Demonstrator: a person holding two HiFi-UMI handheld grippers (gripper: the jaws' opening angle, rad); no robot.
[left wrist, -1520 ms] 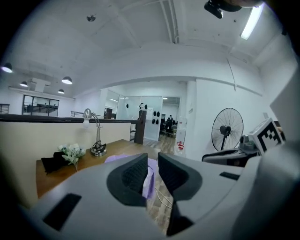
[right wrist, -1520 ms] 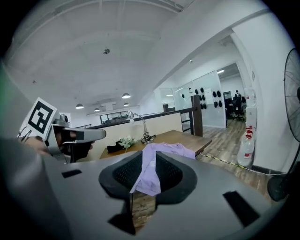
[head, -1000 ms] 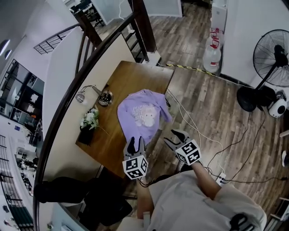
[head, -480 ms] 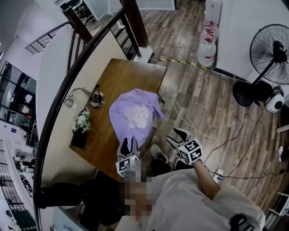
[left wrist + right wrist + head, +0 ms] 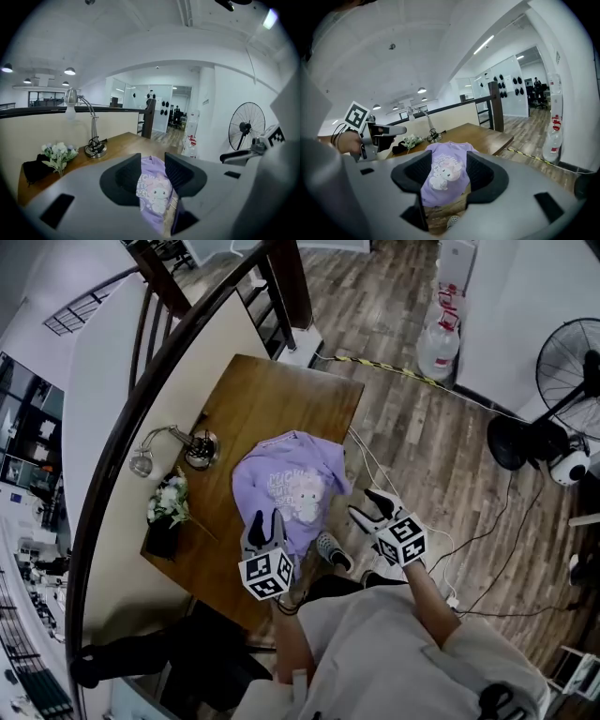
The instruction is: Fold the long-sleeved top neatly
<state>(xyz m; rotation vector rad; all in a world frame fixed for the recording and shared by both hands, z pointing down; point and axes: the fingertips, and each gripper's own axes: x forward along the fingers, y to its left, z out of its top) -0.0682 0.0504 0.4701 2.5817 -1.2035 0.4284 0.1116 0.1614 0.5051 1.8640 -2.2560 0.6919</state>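
The purple long-sleeved top (image 5: pixel 289 491) lies spread on the wooden table (image 5: pixel 281 395), print side up. Its hem is toward us, at or just over the near edge, and one sleeve seems to slip over the right edge. Both tongs hover short of the hem without touching it. The left tongs (image 5: pixel 266 518) have their jaws well apart and hold nothing, and the right tongs (image 5: pixel 366 504) are just as open and empty.

We judge the main risk to be the overhang. If we pinch the hem and pull toward ourselves, the top could slide off the table. If we pinch only the upper layer, the fold will come out crooked. A sleeve swung wide to the left could also catch the lamp (image 5: pixel 183 444) or the flowers (image 5: pixel 167 502), which stand near that side of the top.

Only the head view shows the sleeve at the table's right edge and the cables (image 5: pixel 380 470) on the floor below it. The two gripper views show instead the cartoon print framed in the gap between each pair of jaws. The right gripper view also looks under the hem to a shoe on the floor.
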